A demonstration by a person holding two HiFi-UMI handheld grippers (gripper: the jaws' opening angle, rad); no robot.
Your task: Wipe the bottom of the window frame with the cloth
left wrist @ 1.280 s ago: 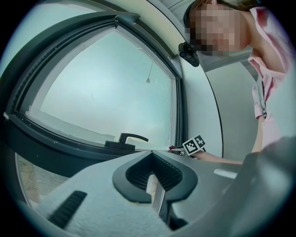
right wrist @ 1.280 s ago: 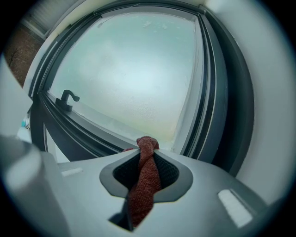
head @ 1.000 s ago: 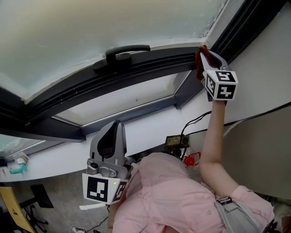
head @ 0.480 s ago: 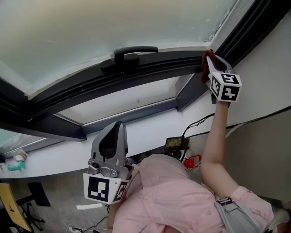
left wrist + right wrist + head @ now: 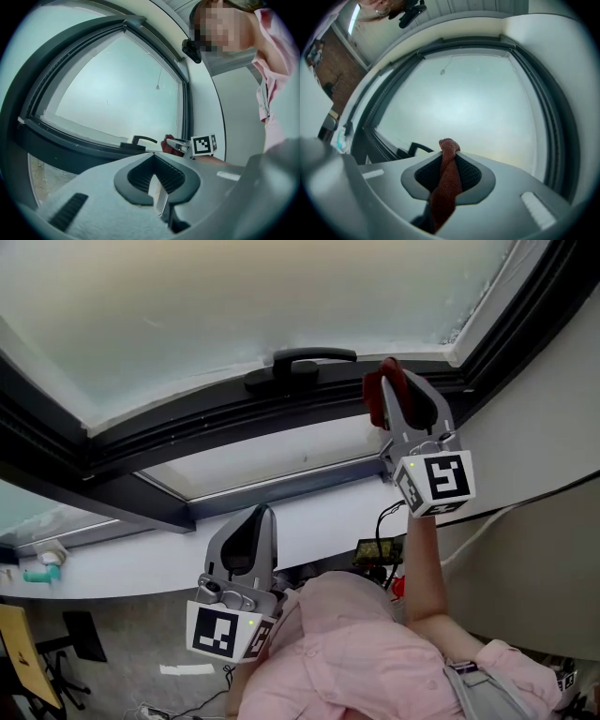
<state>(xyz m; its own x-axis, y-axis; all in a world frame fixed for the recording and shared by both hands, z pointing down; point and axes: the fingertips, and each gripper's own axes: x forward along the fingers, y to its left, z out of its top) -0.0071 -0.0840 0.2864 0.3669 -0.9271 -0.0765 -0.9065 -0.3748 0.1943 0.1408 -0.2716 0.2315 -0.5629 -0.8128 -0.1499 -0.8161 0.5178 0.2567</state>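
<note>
The right claw [image 5: 386,381], clenched on the red cloth [image 5: 446,187], reaches the window frame's bottom rail [image 5: 187,427]. The handle [image 5: 300,364] sits just left of it and could snag the bunched cloth. Whether cloth meets rail is unclear. The left claw [image 5: 157,185] hangs low, closed and empty.

Black window handle [image 5: 300,367] sits just left of the right gripper [image 5: 382,388]'s jaws, about level with them. Below those jaws a white ledge [image 5: 309,512] runs across. Black cables [image 5: 390,509] drop to a small device [image 5: 373,554], with something red [image 5: 397,585] just beside it. Far left of the left gripper [image 5: 251,517]'s jaws, a teal item [image 5: 42,574] lies on the ledge. A pink shirt [image 5: 347,652] fills the bottom.
</note>
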